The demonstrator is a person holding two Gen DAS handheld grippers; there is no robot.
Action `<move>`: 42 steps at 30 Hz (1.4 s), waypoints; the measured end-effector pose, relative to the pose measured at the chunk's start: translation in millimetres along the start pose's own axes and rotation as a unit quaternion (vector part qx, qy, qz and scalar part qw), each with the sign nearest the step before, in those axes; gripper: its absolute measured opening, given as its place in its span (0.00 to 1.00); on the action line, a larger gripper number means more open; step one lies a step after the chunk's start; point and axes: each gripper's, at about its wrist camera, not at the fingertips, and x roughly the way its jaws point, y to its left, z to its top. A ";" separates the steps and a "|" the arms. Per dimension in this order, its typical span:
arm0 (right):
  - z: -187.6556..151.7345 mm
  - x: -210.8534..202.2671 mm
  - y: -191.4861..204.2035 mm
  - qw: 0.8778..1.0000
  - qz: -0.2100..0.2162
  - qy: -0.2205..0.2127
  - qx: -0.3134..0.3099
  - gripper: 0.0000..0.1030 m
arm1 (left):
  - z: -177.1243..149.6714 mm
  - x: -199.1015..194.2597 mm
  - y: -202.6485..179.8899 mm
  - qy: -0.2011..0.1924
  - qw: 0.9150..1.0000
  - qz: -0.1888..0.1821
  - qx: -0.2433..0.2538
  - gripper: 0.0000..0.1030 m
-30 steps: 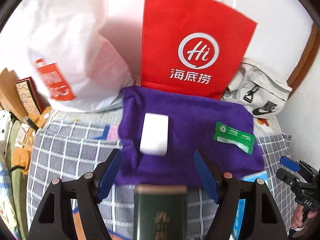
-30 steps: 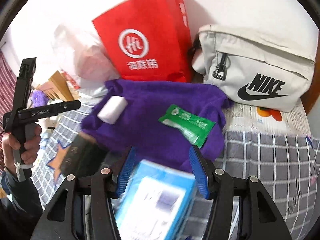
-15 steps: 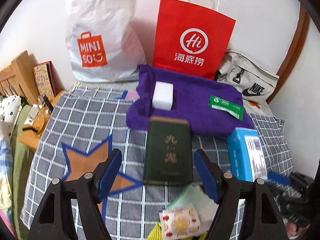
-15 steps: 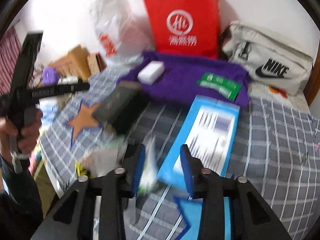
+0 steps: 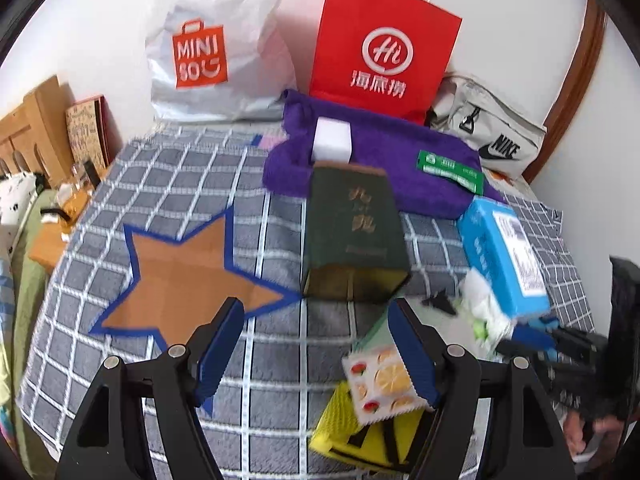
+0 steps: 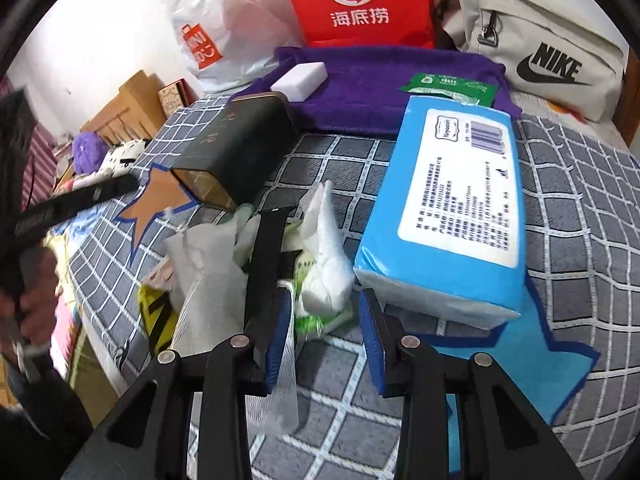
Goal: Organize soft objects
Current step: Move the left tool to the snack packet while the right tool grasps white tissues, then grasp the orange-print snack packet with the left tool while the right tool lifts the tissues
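A purple towel point(image 5: 376, 160) lies at the back of the checked bed cover, with a white sponge point(image 5: 332, 142) and a green sachet point(image 5: 450, 170) on it. A dark green box point(image 5: 352, 236) lies in front of it, a blue tissue pack point(image 5: 504, 256) to the right. My left gripper point(image 5: 316, 354) is open above the cover, beside a fruit-print packet point(image 5: 382, 380) on a yellow sponge point(image 5: 344, 428). My right gripper point(image 6: 326, 340) is open around a white-green crumpled packet point(image 6: 324, 264), next to a white mesh bag point(image 6: 208, 264); it does not grip it.
A Miniso bag point(image 5: 208, 48), a red paper bag point(image 5: 380, 44) and a Nike pouch point(image 5: 492, 128) stand along the back wall. An orange star point(image 5: 180, 276) and a blue star point(image 6: 520, 352) are marked on the cover. A wooden headboard point(image 5: 32, 128) is at the left.
Both grippers have pulled back toward the front of the bed. The right gripper has come down around the crumpled packet. The left gripper now has the fruit-print packet by its right finger.
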 end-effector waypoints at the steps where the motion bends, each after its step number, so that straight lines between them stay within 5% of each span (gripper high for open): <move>1: 0.5 2.5 -0.5 1.000 -0.003 -0.001 0.007 0.34 | -5.5 1.8 2.3 0.005 1.000 -0.006 -0.001 0.71; 4: -0.5 12.1 -3.7 0.999 0.015 -0.003 0.042 0.33 | -14.0 6.3 2.5 0.015 1.000 -0.006 0.009 0.71; 6: -1.4 13.1 -4.1 0.999 0.015 -0.006 0.046 0.23 | -18.1 8.9 1.2 0.022 1.000 -0.004 0.013 0.71; 17: -29.6 -39.7 -3.7 0.999 0.011 -0.048 -0.007 0.23 | -31.1 19.8 -24.8 0.052 0.996 -0.060 0.029 0.72; 24: -57.4 -50.3 -22.9 0.999 -0.007 -0.030 -0.015 0.23 | -40.4 44.5 -36.0 0.078 0.995 -0.064 0.020 0.72; 25: -60.8 -49.7 -26.4 0.999 -0.010 -0.028 -0.013 0.23 | -41.4 46.1 -33.4 0.074 0.995 -0.067 0.010 0.67; 26: -62.7 -48.4 -29.6 1.000 -0.012 -0.026 -0.009 0.23 | -42.3 45.9 -31.6 0.071 0.995 -0.076 0.006 0.51; 29: -67.6 -44.7 -40.4 1.000 -0.017 -0.022 0.008 0.23 | -43.3 41.4 -23.7 0.066 0.994 -0.083 0.001 0.46; 34: -67.2 -41.4 -45.7 1.000 -0.022 -0.020 0.009 0.23 | -42.4 24.5 -1.0 0.046 0.997 -0.059 -0.005 0.45; 42: -72.0 -24.2 -46.0 0.998 -0.062 0.004 -0.003 0.24 | -48.3 40.5 33.9 0.067 0.997 0.042 -0.019 0.46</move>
